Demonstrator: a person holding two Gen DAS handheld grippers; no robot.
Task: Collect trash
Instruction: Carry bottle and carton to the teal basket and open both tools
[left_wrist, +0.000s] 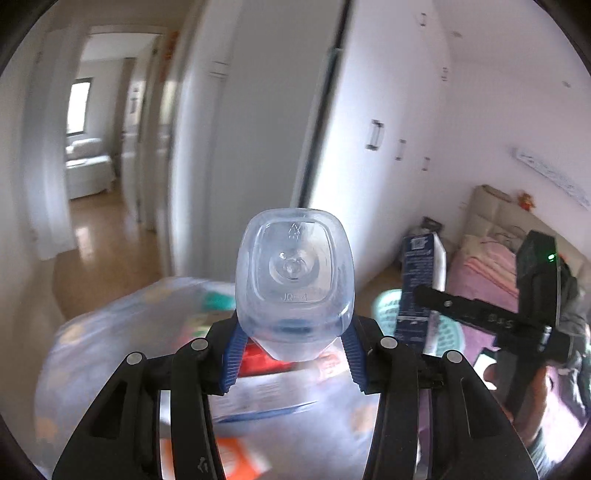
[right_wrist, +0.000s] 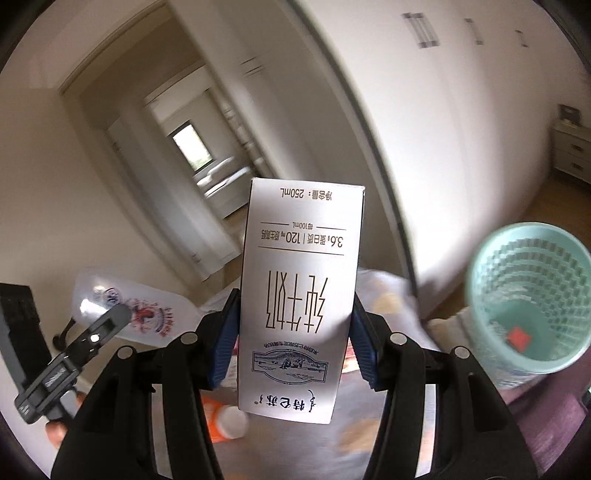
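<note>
The left gripper (left_wrist: 293, 354) pinches a clear plastic bottle (left_wrist: 294, 280) between its blue pads (left_wrist: 233, 360), partly spread around its body. The bottle's long axis runs straight out along the fingers, its flat bottom pointing away toward the open door (left_wrist: 255, 110).

The right gripper (right_wrist: 293, 339) clamps a white milk carton (right_wrist: 299, 295) by its two narrow sides, jaws parted just to the carton's width. The carton stands lengthwise along the fingers, its print upside down and its far end aimed at the hallway (right_wrist: 207, 155).

Below both lies a blurred sheet strewn with orange packaging (right_wrist: 221, 417). To the right, near the carton, sits a teal mesh wastebasket (right_wrist: 532, 295), tilted, with a red scrap (right_wrist: 519, 338) inside. Farther right is a pink bed (left_wrist: 487, 269).
</note>
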